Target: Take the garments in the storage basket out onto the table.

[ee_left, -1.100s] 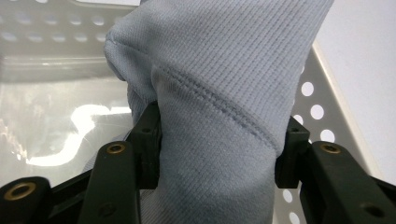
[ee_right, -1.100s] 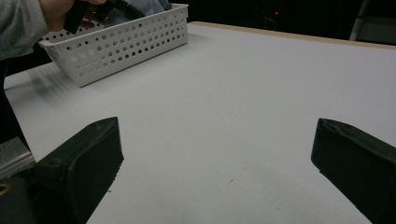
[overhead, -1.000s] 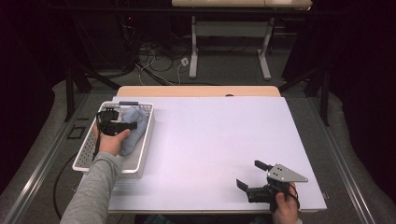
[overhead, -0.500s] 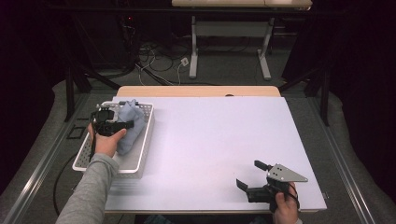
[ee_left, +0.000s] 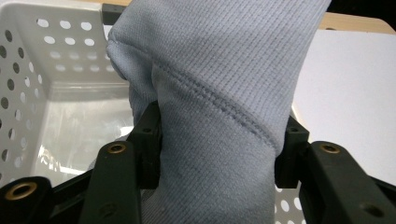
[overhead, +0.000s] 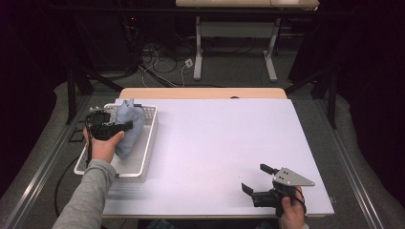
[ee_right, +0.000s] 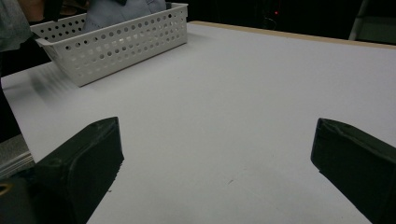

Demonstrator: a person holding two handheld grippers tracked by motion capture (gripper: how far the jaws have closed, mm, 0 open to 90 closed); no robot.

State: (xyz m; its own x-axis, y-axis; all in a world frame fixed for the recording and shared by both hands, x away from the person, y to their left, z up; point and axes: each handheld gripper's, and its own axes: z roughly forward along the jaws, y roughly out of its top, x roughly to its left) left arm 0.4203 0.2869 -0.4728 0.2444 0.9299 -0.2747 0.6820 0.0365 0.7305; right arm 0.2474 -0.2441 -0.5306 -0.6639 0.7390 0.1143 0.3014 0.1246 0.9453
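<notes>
My left gripper (overhead: 125,127) jaws pinch the grey-blue cloth (ee_left: 219,93) above the white basket (overhead: 149,138); my right gripper (overhead: 258,179) jaws stand spread. The hanging part probably can catch the rim and tip the basket.

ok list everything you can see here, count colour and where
cloth: 1, grey-blue, bunched, part lifted above the basket
basket: 1, white, perforated, left side of the table
table: 1, white top with a wooden far edge
cables: several, dark and white, on the floor beyond the table
left gripper: 1, black, over the basket, jaws shut on the cloth
right gripper: 1, black with a grey plate, near right corner, jaws open, nothing between them
</notes>
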